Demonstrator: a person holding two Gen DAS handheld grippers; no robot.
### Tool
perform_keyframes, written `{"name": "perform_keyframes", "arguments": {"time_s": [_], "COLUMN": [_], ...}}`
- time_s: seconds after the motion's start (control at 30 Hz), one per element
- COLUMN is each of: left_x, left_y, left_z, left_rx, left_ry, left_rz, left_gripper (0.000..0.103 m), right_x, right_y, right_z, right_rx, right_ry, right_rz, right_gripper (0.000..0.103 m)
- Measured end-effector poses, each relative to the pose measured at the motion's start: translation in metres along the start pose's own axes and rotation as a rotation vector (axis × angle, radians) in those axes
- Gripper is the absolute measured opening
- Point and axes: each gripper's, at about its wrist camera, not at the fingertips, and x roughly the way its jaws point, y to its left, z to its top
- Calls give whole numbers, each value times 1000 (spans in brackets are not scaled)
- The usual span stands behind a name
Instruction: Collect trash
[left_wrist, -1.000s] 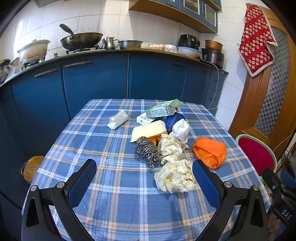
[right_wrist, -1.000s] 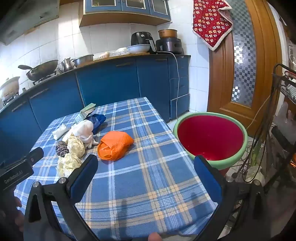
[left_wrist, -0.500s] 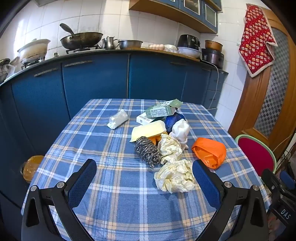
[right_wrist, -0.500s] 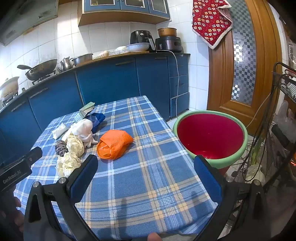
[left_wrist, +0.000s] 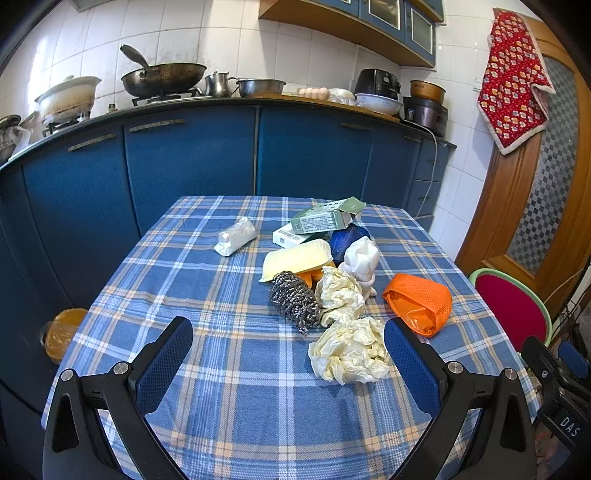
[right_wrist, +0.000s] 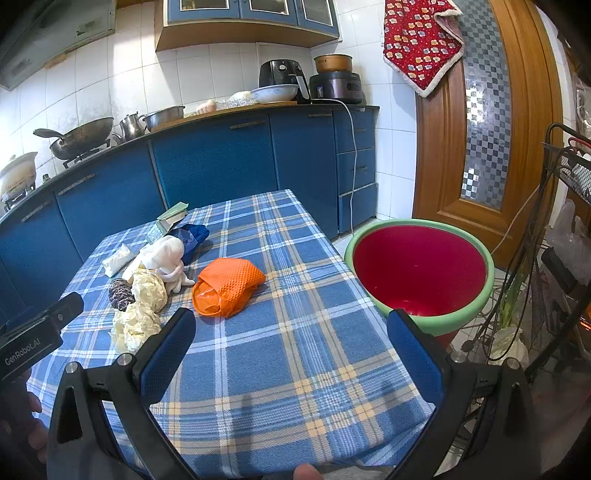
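Left gripper (left_wrist: 288, 350): spread wide, holding nothing, poised low over the near edge of the checked tablecloth (left_wrist: 221, 387).
Right gripper (right_wrist: 291, 345): likewise agape and unloaded, over the near right part of the table, angled toward the bin.
Nearest trash: a crumpled cream paper wad (left_wrist: 351, 350) lies just inside the left gripper's right pad, flat on the cloth; a second paper wad (left_wrist: 341, 295) sits right behind it, touching a steel wool scourer (left_wrist: 293, 301).
Further back: orange mesh bag (right_wrist: 227, 286) to the right of the pile, white glove (left_wrist: 362, 262), yellow sponge (left_wrist: 297, 258), blue cloth (left_wrist: 347, 236), green-and-white cartons (left_wrist: 323, 221), and a small white wrapped packet (left_wrist: 236, 236) apart to the left.
Bin: red bucket with green rim (right_wrist: 421, 273) stands off the table's right edge, apparently empty (so nothing seems collected yet).
Step in hand: likely the first pick, the near wad by the left gripper.
Doing it well: shift right to centre the wad between the pads, come down until the tips nearly brush the cloth, pinch the bulk of the paper and not the tablecloth.
Risk: a loose fold may slip; squeeze fully before lifting.
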Motion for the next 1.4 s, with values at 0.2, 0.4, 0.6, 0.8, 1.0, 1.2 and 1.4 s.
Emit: {"name": "perform_keyframes", "arguments": {"time_s": [0.2, 0.4, 0.6, 0.8, 1.0, 1.2, 1.4], "left_x": [0, 0, 0, 0, 0, -1, -1], "left_y": [0, 0, 0, 0, -1, -1, -1], "left_z": [0, 0, 0, 0, 0, 0, 0], "left_rx": [-1, -2, -2, -3, -3, -3, -2], "left_ry": [0, 1, 1, 2, 1, 1, 2], "left_rz": [0, 0, 0, -1, -2, -1, -2], "left_gripper": [103, 103, 103, 103, 103, 103, 103], "right_x": [0, -1, 0, 0, 0, 0, 0], "right_y": [1, 1, 2, 2, 2, 2, 2], "right_z": [1, 0, 1, 1, 1, 2, 2], "right_rx": [-1, -1, -1, -1, -1, -1, 0], "right_ry": [1, 1, 3, 2, 2, 2, 4], "right_rz": [0, 0, 0, -1, -2, -1, 0], "right_gripper": [102, 102, 102, 102, 102, 102, 102]}}
